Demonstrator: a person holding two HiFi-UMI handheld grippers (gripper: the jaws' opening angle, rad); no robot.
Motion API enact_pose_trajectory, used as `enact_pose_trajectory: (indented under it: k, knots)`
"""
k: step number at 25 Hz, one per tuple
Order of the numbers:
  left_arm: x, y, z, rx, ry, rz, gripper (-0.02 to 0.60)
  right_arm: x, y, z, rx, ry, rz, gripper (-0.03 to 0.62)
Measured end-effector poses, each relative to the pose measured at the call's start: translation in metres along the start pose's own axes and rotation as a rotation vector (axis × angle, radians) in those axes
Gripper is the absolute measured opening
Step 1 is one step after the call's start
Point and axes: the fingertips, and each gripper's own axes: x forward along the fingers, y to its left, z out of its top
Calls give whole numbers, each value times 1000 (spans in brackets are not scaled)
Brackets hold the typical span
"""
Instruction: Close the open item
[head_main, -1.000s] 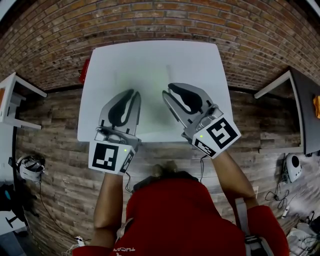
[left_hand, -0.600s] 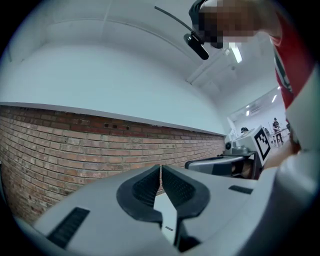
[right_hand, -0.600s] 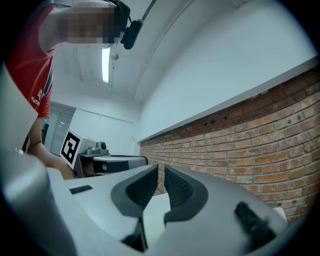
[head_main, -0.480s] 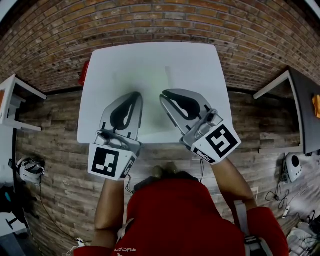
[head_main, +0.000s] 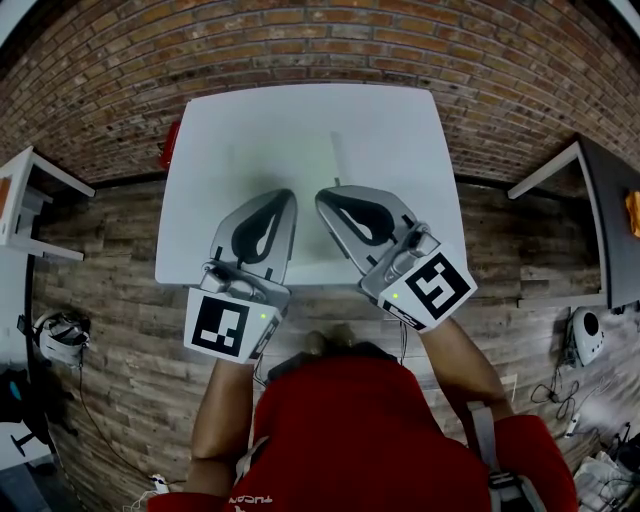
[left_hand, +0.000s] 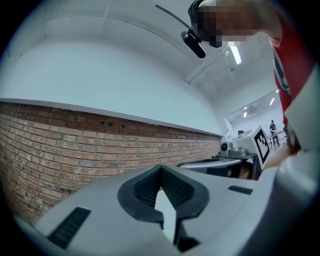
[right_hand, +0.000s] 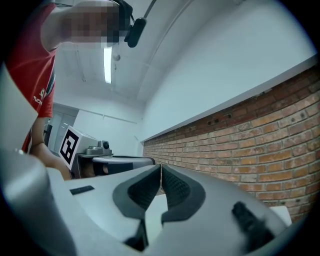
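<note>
Because no view shows a lid, door or flap standing open, the task's open item cannot be placed: none shows on the white counter (head_main: 300, 120), and whether it sits out of frame or is shut already cannot be told. Both tools hang level over the counter's near edge, the left gripper (head_main: 284, 197) over its near-left part and the right gripper (head_main: 321, 196) over its near-right part. Their tips angle in toward each other and are just apart. In each gripper view the ribbed fingers (left_hand: 145, 186) meet at the tips with nothing between them, and only the brick wall (right_hand: 260, 135) behind the counter lies beyond. Both are fully closed and hold nothing. I judge this a parked pose: empty tools held above the counter's top, pressing on nothing. A red thing (head_main: 170, 142) peeks from the counter's far-left edge, too little in view to name.

Against the frame 1 second back, both pairs of fingers have just been closing on air; then each pair showed a gap at the tips, the right wider. The 2 tools also sit slightly closer together over the counter's near edge, and their marker cubes (head_main: 232, 326) lie a little nearer the person.
</note>
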Motion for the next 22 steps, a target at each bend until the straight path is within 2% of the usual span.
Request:
enact_pose_trajectory:
  k: [22]
  knots:
    - [-8,-11,-6,1,28,-9,12,-6,10,-6,-33,32,0,31]
